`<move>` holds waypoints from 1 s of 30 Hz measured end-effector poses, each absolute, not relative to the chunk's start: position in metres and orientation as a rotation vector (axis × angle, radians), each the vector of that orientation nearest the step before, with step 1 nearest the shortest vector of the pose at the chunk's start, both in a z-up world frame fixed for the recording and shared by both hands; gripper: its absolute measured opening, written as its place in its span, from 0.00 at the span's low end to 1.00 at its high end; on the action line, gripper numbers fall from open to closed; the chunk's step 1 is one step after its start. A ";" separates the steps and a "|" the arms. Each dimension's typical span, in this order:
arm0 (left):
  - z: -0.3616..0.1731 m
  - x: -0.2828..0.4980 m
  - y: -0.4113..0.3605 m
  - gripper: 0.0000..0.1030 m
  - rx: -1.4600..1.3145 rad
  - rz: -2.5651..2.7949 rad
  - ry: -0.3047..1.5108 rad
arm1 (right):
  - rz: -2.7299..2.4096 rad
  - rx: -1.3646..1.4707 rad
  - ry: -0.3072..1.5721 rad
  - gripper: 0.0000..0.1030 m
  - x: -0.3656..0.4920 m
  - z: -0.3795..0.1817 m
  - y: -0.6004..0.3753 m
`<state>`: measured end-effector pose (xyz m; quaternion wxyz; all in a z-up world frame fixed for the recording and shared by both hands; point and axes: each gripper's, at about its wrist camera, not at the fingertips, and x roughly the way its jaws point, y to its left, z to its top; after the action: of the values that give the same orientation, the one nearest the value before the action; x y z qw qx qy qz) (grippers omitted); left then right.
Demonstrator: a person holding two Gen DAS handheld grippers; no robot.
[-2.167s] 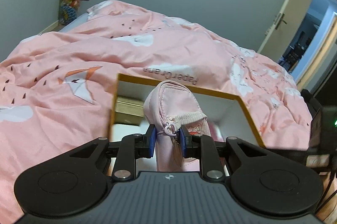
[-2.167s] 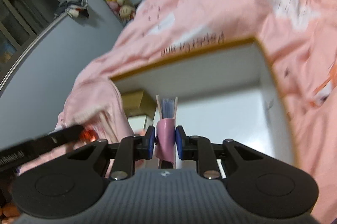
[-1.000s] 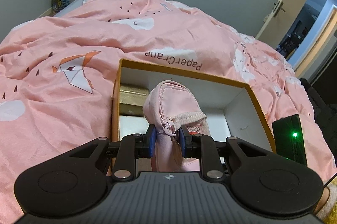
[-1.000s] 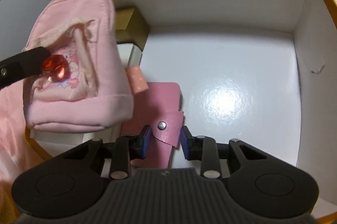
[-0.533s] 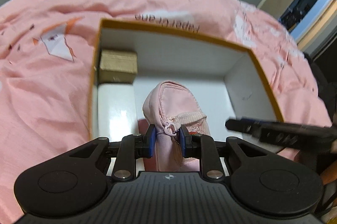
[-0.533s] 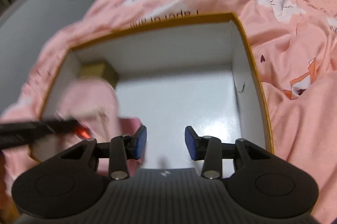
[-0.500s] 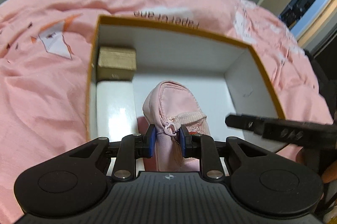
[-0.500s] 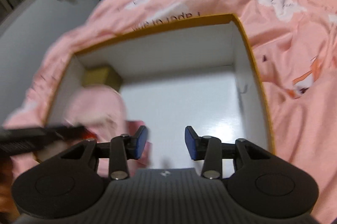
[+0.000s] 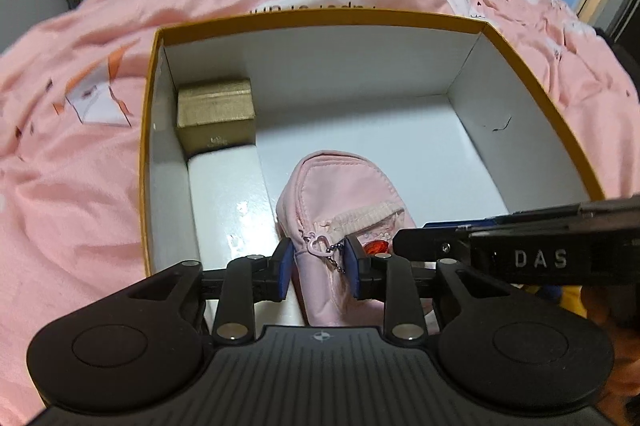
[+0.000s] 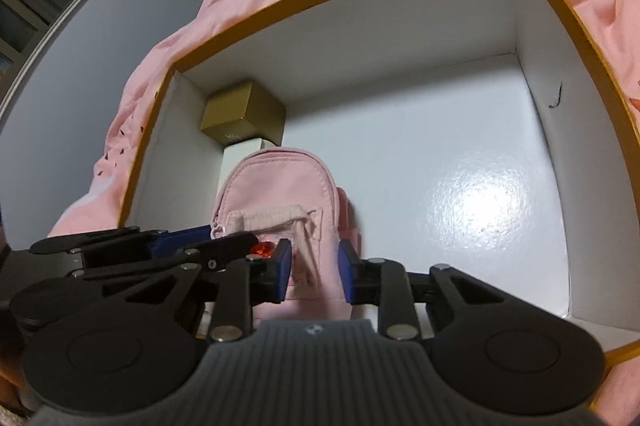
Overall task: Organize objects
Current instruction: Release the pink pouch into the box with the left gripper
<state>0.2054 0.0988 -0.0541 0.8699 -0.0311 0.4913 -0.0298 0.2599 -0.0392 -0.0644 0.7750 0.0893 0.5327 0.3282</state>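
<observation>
The left gripper clamped the pouch, low in the box. The right gripper stood open, flanking the pouch. Judged soft, light; grip its 6 o'clock seam.

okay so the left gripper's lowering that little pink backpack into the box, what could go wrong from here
1. The right gripper hangs open close around the mini backpack that the left gripper holds; the two could knock together.
2. The backpack looks soft, so on release it may flop against the white box beside it.
3. Its zipper chain hangs at the blue pads and might snag when they open.
</observation>
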 end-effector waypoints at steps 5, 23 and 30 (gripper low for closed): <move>-0.045 0.191 0.100 0.33 -0.060 -0.031 0.962 | 0.716 0.172 1.156 0.22 0.260 -0.067 -0.039; -0.029 0.163 0.105 0.16 -0.145 0.001 0.879 | 0.727 0.108 1.018 0.25 0.240 -0.040 -0.049; -0.005 0.114 0.086 0.17 -0.167 0.009 0.787 | 0.761 0.063 0.831 0.25 0.191 0.002 -0.082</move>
<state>0.1136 0.0861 -0.0050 0.9202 -0.0812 0.3829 0.0045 0.1911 -0.0824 0.0019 0.8451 0.0298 0.3936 0.3605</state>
